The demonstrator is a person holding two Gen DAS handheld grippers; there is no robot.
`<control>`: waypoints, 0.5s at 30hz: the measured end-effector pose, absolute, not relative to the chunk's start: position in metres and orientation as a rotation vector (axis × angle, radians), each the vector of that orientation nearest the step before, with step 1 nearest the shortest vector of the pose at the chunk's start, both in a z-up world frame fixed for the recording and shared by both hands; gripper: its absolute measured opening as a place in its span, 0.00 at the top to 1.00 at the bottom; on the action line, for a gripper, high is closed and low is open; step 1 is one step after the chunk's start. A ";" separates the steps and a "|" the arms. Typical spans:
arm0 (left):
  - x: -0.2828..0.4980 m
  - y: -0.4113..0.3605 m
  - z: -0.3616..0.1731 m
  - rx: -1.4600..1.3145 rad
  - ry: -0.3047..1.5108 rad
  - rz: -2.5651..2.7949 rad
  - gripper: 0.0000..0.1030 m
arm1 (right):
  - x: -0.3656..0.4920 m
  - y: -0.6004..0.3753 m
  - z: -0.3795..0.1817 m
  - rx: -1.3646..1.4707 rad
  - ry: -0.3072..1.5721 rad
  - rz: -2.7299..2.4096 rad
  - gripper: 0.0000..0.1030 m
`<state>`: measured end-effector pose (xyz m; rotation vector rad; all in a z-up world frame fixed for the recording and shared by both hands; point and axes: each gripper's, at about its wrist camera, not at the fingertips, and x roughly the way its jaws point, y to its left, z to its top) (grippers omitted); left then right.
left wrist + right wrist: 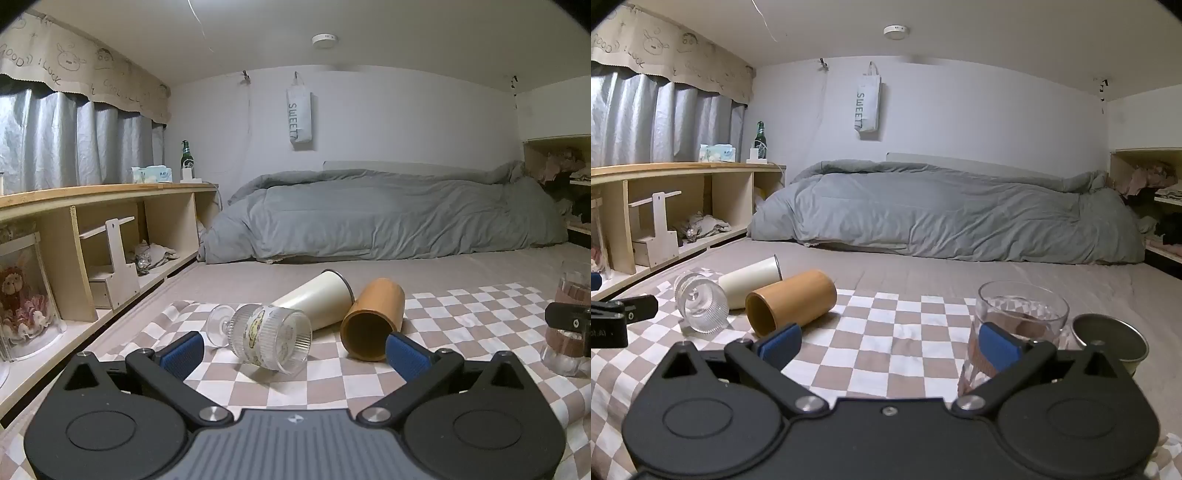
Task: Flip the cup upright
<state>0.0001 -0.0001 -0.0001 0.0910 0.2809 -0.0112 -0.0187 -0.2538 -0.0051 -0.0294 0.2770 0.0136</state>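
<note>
Lying on their sides on the checkered cloth (461, 314) are three cups: a ribbed glass goblet (271, 338), a cream tumbler (314, 299) and a bamboo cup (373, 319), all bunched together and seemingly touching. The left gripper (295, 352) is held wide open, nothing between the blue pads (183, 354), and the goblet is lined up right between its fingers, so that one is probably the next to be flipped, though that's only a guess. The right gripper (890, 343) is spread open too and empty, parked near an upright glass (1015, 325) with a small metal tin (1110, 341) just beside it.

What could go wrong, honestly:
- The goblet can roll. If it's nudged by one pad before the other closes, it could be pushed into the tumbler, and the bamboo cup might get knocked along.
- Ribbed glass is slippery-ish, so a shallow pinch near the rim could be lost mid-tilt.
- The stem and foot look fragile; a grab there isn't advised.
- The soft bedding under the cloth is uneven, so a cup set down upright might tip straight back over.
- The upright glass could be clipped if the right gripper is swung carelessly.
</note>
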 end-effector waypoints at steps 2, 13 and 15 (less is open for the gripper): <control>0.000 0.000 0.000 0.092 0.279 -0.011 0.00 | -0.019 -0.254 -0.005 -0.029 0.278 0.014 0.00; 0.000 0.000 0.000 0.092 0.281 -0.013 0.00 | -0.019 -0.254 -0.006 -0.029 0.283 0.014 0.00; 0.000 0.000 0.000 0.092 0.281 -0.014 0.00 | -0.019 -0.254 -0.006 -0.029 0.283 0.014 0.00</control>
